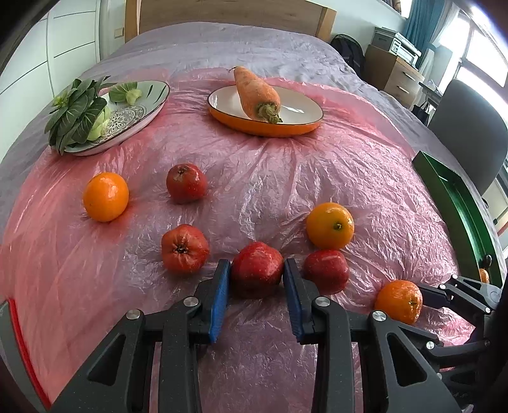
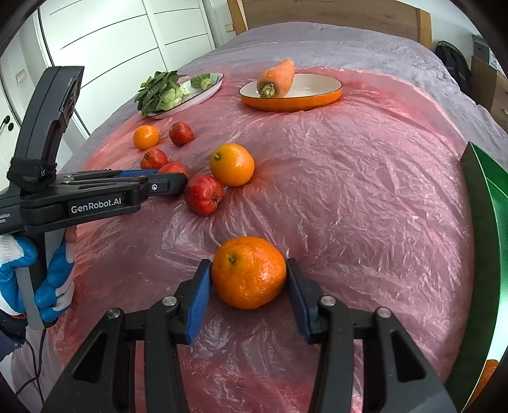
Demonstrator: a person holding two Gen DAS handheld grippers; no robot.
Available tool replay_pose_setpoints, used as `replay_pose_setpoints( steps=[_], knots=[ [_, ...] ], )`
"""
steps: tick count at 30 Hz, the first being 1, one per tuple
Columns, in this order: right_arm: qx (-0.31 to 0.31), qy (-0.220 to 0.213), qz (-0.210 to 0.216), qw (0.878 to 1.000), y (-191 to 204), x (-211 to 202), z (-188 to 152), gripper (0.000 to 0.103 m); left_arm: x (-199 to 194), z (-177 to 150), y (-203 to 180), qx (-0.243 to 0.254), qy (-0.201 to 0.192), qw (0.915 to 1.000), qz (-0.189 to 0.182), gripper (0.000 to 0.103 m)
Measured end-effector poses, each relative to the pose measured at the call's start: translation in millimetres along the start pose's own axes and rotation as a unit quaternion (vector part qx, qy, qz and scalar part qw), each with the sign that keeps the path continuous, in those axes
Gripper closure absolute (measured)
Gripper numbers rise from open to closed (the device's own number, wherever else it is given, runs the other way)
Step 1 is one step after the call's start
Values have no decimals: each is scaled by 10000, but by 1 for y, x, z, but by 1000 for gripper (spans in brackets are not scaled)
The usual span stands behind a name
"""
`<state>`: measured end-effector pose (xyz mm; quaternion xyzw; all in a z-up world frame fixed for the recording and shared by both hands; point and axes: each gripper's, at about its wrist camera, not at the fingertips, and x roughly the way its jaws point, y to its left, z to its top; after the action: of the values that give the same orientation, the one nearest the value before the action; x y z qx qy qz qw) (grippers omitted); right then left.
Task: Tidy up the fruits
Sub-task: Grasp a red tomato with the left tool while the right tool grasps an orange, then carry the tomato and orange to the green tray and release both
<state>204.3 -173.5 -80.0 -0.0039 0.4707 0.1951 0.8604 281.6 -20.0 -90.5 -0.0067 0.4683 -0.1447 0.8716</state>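
1. The left gripper [image 1: 257, 273] is clenched on a red apple [image 1: 256, 272], both blue pads pressed to its sides, on the pink plastic sheet [image 1: 317, 178]
2. The right gripper [image 2: 249, 279] grasps an orange [image 2: 248, 272] resting on the same sheet, pads touching its flanks
3. Another apple [image 1: 327, 270] lies just beside the held one, with an orange [image 1: 330, 225] behind it
4. A green tray [image 2: 485, 222] sits at the right edge
5. A carrot [image 1: 257, 93] lies on an orange dish [image 1: 304, 127]

place: home bedroom | evidence: bed [image 1: 222, 41], wooden headboard [image 1: 228, 12], wardrobe doors [image 2: 127, 38]
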Motion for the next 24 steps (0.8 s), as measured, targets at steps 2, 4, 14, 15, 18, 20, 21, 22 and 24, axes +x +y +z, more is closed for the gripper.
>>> replay_pose_setpoints(
  steps=[2, 4, 14, 15, 18, 20, 21, 22, 24],
  knots=[
    [-44, 16, -62, 10000, 2, 1, 0, 30, -1, -1, 0, -3, -8, 10000, 3, 74],
    [-75, 35, -107, 9999, 4, 2, 1, 30, -1, -1, 1, -40, -15, 10000, -19, 74],
    [-250, 185, -296, 9991, 9, 8, 2, 30, -1, -1, 1, -80, -26, 10000, -14, 74],
    [-241, 198, -290, 9991, 9, 8, 2, 30, -2, -1, 1, -83, -30, 10000, -10, 74],
    [-319, 256, -324, 9986, 10, 9, 3, 30, -2, -2, 0, -85, -42, 10000, 11, 74],
    [-465, 296, -442, 9975, 14, 10, 3, 30, -1, -2, 0, -46, -50, 10000, 22, 74],
    [-513, 302, -499, 9970, 16, 11, 4, 30, -1, -3, 0, -34, -56, 10000, 23, 74],
    [-566, 293, -578, 9963, 19, 12, 4, 30, -2, -3, 0, -25, -67, 10000, 16, 74],
    [-630, 267, -660, 9955, 22, 12, 3, 31, -3, -4, 1, -28, -83, 10000, -15, 74]
  ],
)
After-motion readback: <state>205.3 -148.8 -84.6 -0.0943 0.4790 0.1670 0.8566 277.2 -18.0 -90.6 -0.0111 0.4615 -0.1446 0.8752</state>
